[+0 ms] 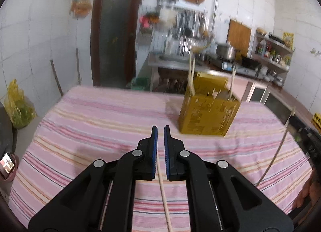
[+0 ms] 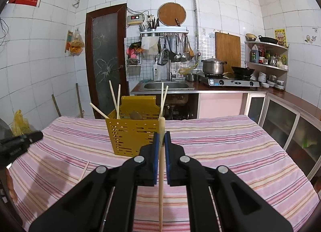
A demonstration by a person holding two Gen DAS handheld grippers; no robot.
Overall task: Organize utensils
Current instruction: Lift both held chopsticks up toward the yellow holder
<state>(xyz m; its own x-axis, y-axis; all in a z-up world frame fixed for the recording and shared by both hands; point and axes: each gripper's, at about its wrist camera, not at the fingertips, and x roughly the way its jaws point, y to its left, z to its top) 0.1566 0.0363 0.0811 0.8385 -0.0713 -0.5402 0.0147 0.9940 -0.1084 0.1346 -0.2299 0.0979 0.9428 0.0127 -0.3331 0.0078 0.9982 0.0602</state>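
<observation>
A yellow perforated utensil holder (image 2: pixel 132 133) stands on the pink striped tablecloth (image 2: pixel 230 147) with several wooden chopsticks (image 2: pixel 114 99) upright in it. My right gripper (image 2: pixel 162 135) is shut on one chopstick (image 2: pixel 161 171), held just in front of the holder. In the left wrist view the holder (image 1: pixel 208 109) is ahead to the right. My left gripper (image 1: pixel 160 129) has its jaws nearly closed, a narrow gap between the pads; a chopstick (image 1: pixel 163 194) runs under them on or near the cloth. The right gripper's chopstick (image 1: pixel 274 151) shows at the right edge.
Another chopstick (image 2: pixel 84 170) lies on the cloth at left. The left gripper's body (image 2: pixel 18 143) shows at the left edge. Behind the table are a sink counter (image 2: pixel 166 87), a gas stove with pots (image 2: pixel 226 81), a door (image 2: pixel 106 59) and corner shelves (image 2: pixel 266 55).
</observation>
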